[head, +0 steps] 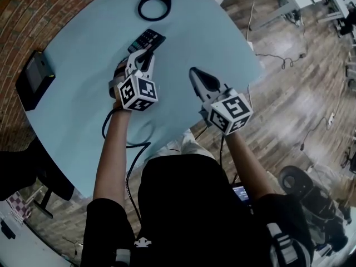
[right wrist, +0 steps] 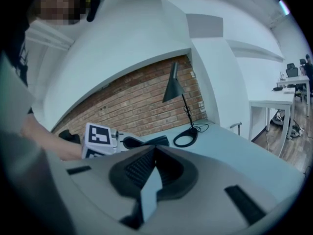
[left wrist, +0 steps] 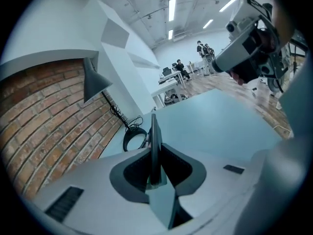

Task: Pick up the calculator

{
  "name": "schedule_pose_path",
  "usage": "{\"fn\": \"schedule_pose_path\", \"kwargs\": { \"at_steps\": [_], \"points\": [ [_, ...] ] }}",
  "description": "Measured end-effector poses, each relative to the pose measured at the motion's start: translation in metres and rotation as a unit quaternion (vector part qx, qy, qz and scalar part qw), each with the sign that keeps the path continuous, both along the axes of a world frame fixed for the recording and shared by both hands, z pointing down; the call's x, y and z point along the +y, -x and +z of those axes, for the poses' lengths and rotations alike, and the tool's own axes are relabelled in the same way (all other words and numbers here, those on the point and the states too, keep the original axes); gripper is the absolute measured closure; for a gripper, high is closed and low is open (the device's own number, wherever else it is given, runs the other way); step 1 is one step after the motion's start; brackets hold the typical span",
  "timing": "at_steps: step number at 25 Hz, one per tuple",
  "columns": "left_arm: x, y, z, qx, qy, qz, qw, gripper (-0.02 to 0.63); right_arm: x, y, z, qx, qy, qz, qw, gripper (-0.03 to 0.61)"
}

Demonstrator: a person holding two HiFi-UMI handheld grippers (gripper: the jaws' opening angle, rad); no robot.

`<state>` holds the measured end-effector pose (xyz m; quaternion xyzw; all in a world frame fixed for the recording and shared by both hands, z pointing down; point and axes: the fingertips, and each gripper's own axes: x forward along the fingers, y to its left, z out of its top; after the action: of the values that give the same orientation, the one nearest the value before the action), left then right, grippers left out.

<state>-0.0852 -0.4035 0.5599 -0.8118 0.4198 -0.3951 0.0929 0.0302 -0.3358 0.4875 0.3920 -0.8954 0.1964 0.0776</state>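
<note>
Pale blue round table [head: 83,49] stands against a brick wall [left wrist: 44,126], with wood flooring [head: 289,104] on its other side. Left gripper [head: 142,53] is extended over the table's far half, and its 2 jaws are clamped on the calculator [left wrist: 155,148]. The left gripper view shows this as a thin dark slab, seen edge-on, standing upright between the pads with its far end projecting well past the fingertips. In the head view the calculator's key face shows just beyond the gripper, pointing toward the desk lamp's ring base [head: 154,7]. Whether the far end is clear of the table cannot be confirmed from any view. Right gripper [head: 196,75] is held over the near right part of the table, well apart from the calculator. Its 2 jaws are pressed together with nothing between them, as the right gripper view confirms. That view also takes in the left gripper's marker cube [right wrist: 98,136] and the grey-shaded desk lamp [right wrist: 172,84] at the wall. 1 black box [head: 34,78] lies at the table's left edge, apart from both grippers. Several persons [left wrist: 203,50] are visible far off among white desks.
</note>
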Motion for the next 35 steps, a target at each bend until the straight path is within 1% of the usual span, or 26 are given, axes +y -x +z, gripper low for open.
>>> {"fn": "schedule_pose_path", "kwargs": {
  "at_steps": [3,6,10,14,19,21,28,32,35],
  "points": [
    [0.004,0.005,-0.015,0.023,-0.005,-0.026,0.9994,0.548,-0.001,0.002,-0.008,-0.003,-0.01,-0.002,1.0,0.575],
    [0.013,0.009,-0.035,0.062,-0.011,-0.062,0.9961,0.548,-0.003,0.003,-0.018,-0.007,-0.02,-0.005,1.0,0.575],
    [0.027,0.014,-0.057,0.113,-0.018,-0.113,0.987,0.548,-0.008,0.006,-0.029,-0.013,-0.03,-0.012,0.999,0.575],
    [0.038,0.012,-0.072,0.15,-0.026,-0.143,0.978,0.548,-0.011,0.012,-0.038,-0.027,-0.036,-0.025,0.999,0.575],
    [0.051,0.011,-0.095,0.201,-0.038,-0.164,0.9649,0.548,-0.015,0.016,-0.056,-0.048,-0.046,-0.043,0.997,0.575],
    [0.055,0.014,-0.11,0.216,-0.048,-0.174,0.9597,0.548,-0.017,0.018,-0.063,-0.051,-0.054,-0.05,0.996,0.575],
    [0.075,0.012,-0.151,0.247,-0.089,-0.189,0.9463,0.548,-0.014,0.028,-0.089,-0.036,-0.099,-0.086,0.991,0.575],
    [0.087,0.008,-0.165,0.268,-0.107,-0.198,0.9369,0.548,-0.007,0.033,-0.098,-0.037,-0.117,-0.108,0.987,0.575],
    [0.093,0.005,-0.17,0.278,-0.117,-0.201,0.932,0.548,-0.003,0.037,-0.104,-0.043,-0.125,-0.122,0.984,0.575]
  ]
}}
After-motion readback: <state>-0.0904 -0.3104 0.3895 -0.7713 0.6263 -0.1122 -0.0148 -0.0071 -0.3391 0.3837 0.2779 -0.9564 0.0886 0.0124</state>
